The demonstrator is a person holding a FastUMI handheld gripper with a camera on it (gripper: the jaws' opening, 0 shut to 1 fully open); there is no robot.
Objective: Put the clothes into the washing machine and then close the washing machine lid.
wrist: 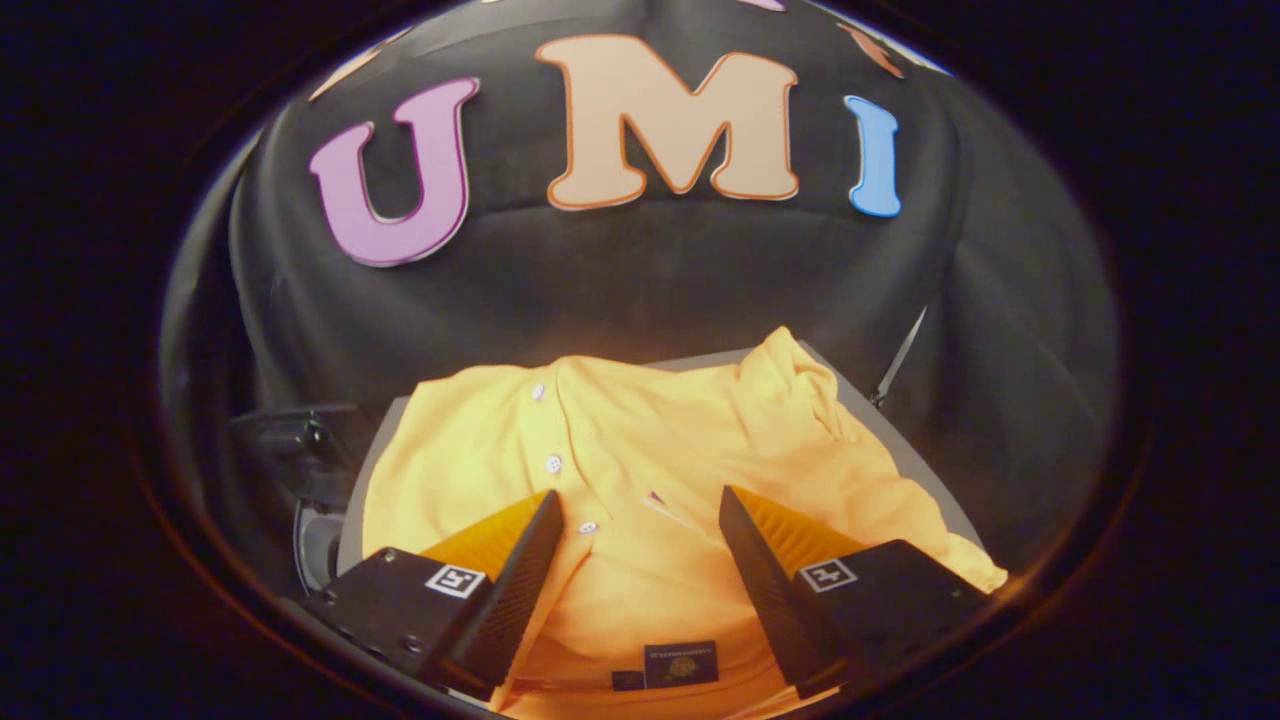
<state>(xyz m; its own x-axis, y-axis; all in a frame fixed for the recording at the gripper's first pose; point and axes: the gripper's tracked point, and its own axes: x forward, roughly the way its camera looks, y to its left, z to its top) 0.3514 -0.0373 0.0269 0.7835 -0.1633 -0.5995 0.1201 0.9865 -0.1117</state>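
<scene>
A yellow polo shirt (640,450) lies spread over a grey surface (905,440), its button placket and collar label facing me. My gripper (640,510) hovers open right over the shirt, one finger on each side of the placket, with the collar area between them. The fingers look close to the cloth; whether they touch it I cannot tell. A dark round machine part (310,470) shows to the left of the grey surface, partly hidden.
The grey surface's edge runs just behind and to the right of the shirt. The black cloth wall stands close behind it. A thin dark rod (900,360) leans at the surface's far right corner.
</scene>
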